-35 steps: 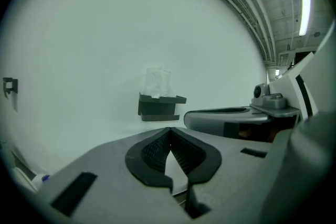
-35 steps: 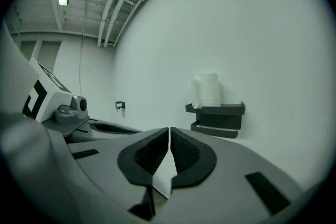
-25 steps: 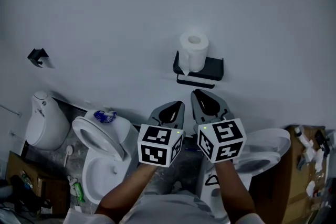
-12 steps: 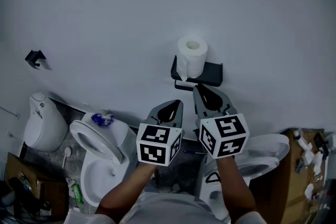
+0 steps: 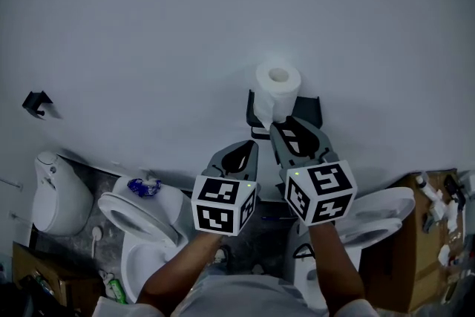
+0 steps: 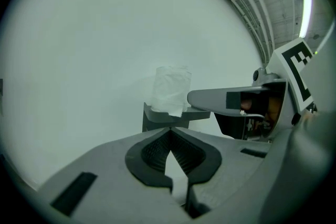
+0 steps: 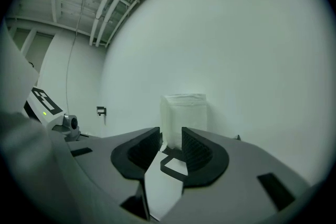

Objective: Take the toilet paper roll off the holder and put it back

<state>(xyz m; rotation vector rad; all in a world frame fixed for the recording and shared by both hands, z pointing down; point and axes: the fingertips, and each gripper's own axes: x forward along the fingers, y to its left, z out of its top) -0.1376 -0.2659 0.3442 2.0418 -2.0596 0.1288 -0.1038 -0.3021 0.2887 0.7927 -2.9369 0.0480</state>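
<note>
A white toilet paper roll (image 5: 277, 89) stands upright on a black wall holder (image 5: 309, 108), with a loose sheet hanging over its front. My right gripper (image 5: 285, 131) points at the holder from just below it. Its jaws have just been opening and stand a little apart with nothing between them. In the right gripper view the roll (image 7: 184, 113) lies straight ahead of that gripper (image 7: 171, 136). My left gripper (image 5: 249, 149) is shut and empty, lower and to the left. The left gripper view has the roll (image 6: 171, 89) and holder (image 6: 157, 119) beyond the left gripper (image 6: 169, 129).
Plain white wall fills most of the view. Below it stand a toilet with its lid up (image 5: 141, 234), a second toilet (image 5: 378, 215) and a white fixture (image 5: 52, 193) at the left. A black hook (image 5: 35, 104) hangs on the wall. A cardboard box (image 5: 438, 234) sits at the right.
Both grippers have come closer to the holder. The right gripper's tip now sits just under the shelf, and its jaws have parted slightly.
</note>
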